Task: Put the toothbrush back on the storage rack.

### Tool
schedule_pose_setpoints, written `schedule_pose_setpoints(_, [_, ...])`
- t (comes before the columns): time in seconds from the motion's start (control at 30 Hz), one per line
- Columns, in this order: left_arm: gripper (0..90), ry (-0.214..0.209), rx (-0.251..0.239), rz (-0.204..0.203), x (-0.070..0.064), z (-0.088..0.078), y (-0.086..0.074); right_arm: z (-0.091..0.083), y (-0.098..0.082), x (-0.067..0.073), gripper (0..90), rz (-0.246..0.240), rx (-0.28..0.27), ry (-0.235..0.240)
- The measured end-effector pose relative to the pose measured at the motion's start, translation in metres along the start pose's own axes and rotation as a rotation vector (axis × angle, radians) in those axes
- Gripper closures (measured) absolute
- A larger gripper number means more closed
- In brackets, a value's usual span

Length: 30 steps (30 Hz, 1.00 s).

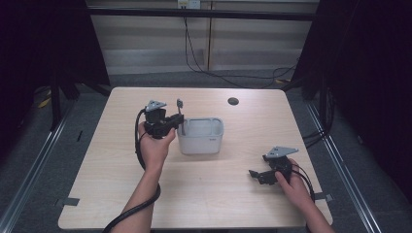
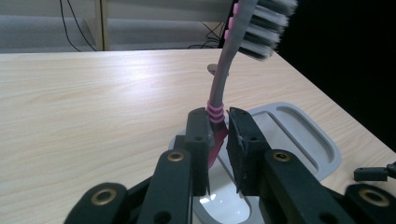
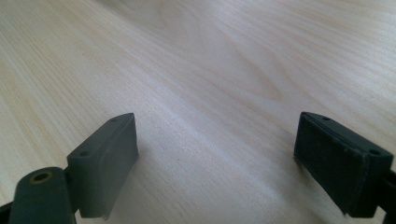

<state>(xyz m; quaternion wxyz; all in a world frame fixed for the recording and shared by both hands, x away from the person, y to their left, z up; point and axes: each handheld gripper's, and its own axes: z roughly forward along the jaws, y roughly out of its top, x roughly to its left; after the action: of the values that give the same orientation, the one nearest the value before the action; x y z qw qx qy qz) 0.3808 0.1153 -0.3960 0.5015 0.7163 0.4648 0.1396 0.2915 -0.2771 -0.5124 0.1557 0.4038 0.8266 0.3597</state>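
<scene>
The left gripper [image 2: 218, 128] pinches a toothbrush [image 2: 223, 70] by the lower part of its handle, the 2 black jaws pressed tight on the pink ribbed grip; the toothbrush stands nearly upright above the jaws, its grey neck curving up to a head of grey and white bristles at the top of the left gripper view, bristles facing away to the right; directly below and just beyond this gripper sits a grey holder [image 2: 299, 135], with a long oval recess showing in its top and a glossy hollow under the jaws; in the high view the left gripper [image 1: 179, 119] is held at the left rim of the holder [image 1: 201, 141], the toothbrush [image 1: 180, 109] rising above that rim, and the hand [image 1: 154, 145] grips the gripper from below; the right gripper [image 1: 256, 174] rests low over the table [image 1: 218, 194], well apart from the holder and nearer the person, its jaws spread wide with nothing between them; in the right gripper view the bare wood of the table [image 3: 210, 84] lies between the 2 jaws
</scene>
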Motion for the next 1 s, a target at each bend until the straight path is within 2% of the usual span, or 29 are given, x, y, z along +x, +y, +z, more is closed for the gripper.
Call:
schedule_pose_setpoints(0.57, [78.4, -0.001, 0.026, 0.003, -0.001, 0.0011, -0.0063, 0.0, 0.0, 0.0, 12.9, 0.0, 0.0, 0.0])
schedule_pose_setpoints(0.83, [72.7, 0.012, 0.035, 0.025, 0.0004, -0.0024, -0.0076, 0.0, 0.0, 0.0, 13.0, -0.001, 0.0, 0.0])
schedule_pose_setpoints(1.0, [68.2, 0.016, 0.035, 0.026, 0.0031, -0.0058, -0.0063, 0.0, 0.0, 0.0, 12.9, 0.0, 0.0, 0.0])
